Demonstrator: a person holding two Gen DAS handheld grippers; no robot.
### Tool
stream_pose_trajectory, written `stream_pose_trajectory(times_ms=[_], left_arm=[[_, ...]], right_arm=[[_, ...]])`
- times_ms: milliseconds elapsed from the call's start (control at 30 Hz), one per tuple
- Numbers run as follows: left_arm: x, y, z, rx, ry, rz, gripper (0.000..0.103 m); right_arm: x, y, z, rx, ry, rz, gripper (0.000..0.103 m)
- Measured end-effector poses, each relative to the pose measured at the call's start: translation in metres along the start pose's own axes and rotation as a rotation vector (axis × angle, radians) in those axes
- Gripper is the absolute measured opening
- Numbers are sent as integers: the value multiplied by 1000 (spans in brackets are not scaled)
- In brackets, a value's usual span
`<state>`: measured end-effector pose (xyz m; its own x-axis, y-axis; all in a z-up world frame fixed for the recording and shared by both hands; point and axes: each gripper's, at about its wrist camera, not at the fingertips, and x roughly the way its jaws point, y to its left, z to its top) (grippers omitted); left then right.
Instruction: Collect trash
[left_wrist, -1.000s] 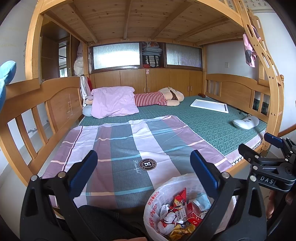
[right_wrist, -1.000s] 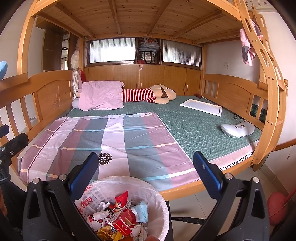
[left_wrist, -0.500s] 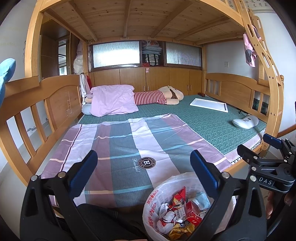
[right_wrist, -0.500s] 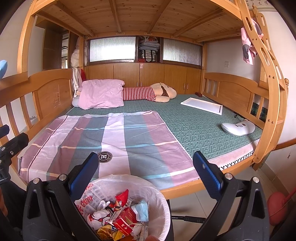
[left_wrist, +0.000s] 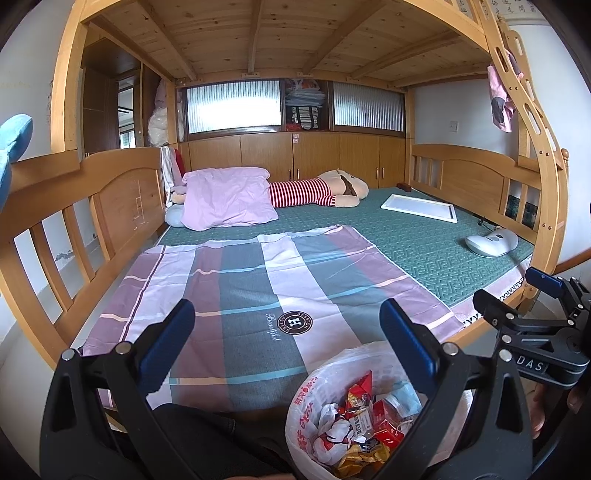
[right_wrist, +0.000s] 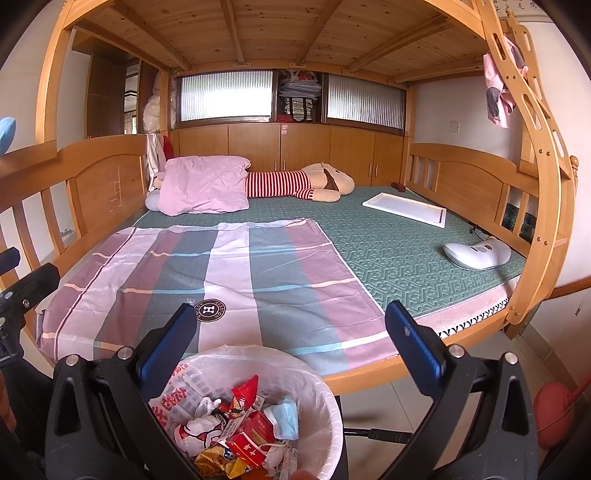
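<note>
A white bin with a plastic liner (left_wrist: 314, 384) (right_wrist: 321, 402) stands on the floor at the foot of the bed. It holds trash (left_wrist: 360, 432) (right_wrist: 240, 435): red snack wrappers, crumpled white paper, a blue face mask, gold foil. My left gripper (left_wrist: 286, 332) is open above and behind the bin, nothing between its blue pads. My right gripper (right_wrist: 290, 330) is open too, held over the bin's far rim, empty. In the left wrist view the right gripper (left_wrist: 517, 299) shows at the right edge.
A wooden bunk bed frame (left_wrist: 110, 206) surrounds a green mattress (right_wrist: 399, 247) with a striped plaid sheet (right_wrist: 221, 280), pink pillow (right_wrist: 207, 188), striped plush toy (right_wrist: 295, 184), white tray (right_wrist: 406, 208) and white device (right_wrist: 476, 253). A red object (right_wrist: 554, 410) sits on the floor at right.
Both views have shifted slightly; the bin sits a little lower and nearer in the frames. Both grippers stay open and empty.
</note>
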<state>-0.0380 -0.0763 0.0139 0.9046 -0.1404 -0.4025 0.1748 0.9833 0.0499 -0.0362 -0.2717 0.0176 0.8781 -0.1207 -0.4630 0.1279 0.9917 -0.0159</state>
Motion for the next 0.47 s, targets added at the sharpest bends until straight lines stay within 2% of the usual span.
stream_pose_trajectory(times_ms=[467], left_arm=[[2, -1, -1, -7, 21, -14, 100]], right_arm=[[3, 0, -2, -1, 8, 4, 100]])
